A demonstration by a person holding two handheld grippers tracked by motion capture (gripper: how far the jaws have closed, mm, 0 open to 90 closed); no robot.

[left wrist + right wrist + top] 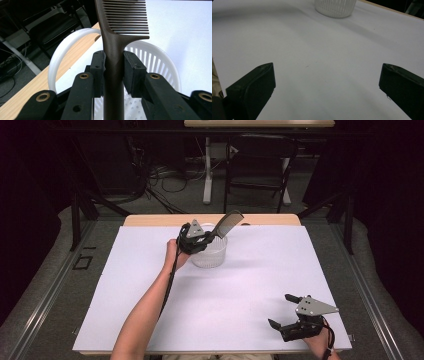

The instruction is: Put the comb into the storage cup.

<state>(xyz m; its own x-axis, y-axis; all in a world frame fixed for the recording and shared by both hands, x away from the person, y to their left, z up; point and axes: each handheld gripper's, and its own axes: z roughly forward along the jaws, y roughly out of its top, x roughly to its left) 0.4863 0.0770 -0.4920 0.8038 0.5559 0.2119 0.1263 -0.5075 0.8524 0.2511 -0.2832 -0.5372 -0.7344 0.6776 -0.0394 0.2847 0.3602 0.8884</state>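
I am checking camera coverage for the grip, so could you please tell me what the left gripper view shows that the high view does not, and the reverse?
Left gripper view: the black pads pressing the handle of the dark brown plastic comb from both sides, plus the basket's perforated bottom and arched handle.

High view: the whole white-covered table, the person's forearm, and the right hand-held gripper resting open near the table's near right corner, apart from everything else.

Both: the left hand-held gripper holding the comb over the white slotted plastic basket.
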